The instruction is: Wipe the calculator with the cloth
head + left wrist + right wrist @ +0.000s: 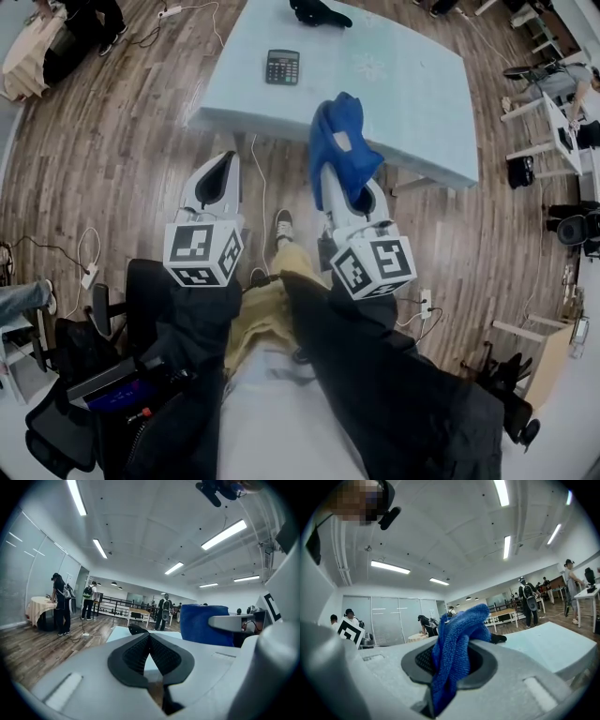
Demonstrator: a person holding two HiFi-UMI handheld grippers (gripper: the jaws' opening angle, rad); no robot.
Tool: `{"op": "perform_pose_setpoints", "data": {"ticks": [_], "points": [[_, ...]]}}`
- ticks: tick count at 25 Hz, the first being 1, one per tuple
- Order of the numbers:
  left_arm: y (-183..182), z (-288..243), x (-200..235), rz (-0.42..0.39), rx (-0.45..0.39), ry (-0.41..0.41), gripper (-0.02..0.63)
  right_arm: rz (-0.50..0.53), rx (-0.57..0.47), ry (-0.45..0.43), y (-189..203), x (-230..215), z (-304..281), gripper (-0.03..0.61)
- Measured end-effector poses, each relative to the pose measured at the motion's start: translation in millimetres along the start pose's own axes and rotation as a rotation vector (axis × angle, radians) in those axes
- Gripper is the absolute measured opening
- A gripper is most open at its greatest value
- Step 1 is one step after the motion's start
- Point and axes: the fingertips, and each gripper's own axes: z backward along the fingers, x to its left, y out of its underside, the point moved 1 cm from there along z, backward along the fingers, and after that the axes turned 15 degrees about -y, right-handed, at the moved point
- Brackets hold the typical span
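A dark calculator (282, 67) lies on the pale blue table (403, 103), toward its far left part. My right gripper (345, 183) is shut on a blue cloth (341, 145), which bunches up out of its jaws (457, 641) over the table's near edge. My left gripper (223, 169) hangs to the left, short of the table over the wooden floor, shut with nothing between its ribbed pads (136, 653). From the left gripper view the blue cloth (204, 624) shows at the right. Both grippers are well short of the calculator.
A black object (319, 12) lies at the table's far edge. White cables (260, 178) run across the wooden floor below the table. An office chair (112, 309) stands at the lower left. Desks and people (562, 89) are at the right side of the room.
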Motion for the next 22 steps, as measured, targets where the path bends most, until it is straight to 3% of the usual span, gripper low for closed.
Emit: {"op": "perform_pose_setpoints", "data": {"ticks": [9, 22], "points": [[-33, -72, -20, -0.047, -0.010, -0.006, -0.005, -0.021, -0.040, -0.018, -31, -68, -43, 0.066], [-28, -203, -49, -0.076, 0.074, -0.063, -0.005, -0.090, -0.009, -0.054, -31, -197, -110, 0.066]]}}
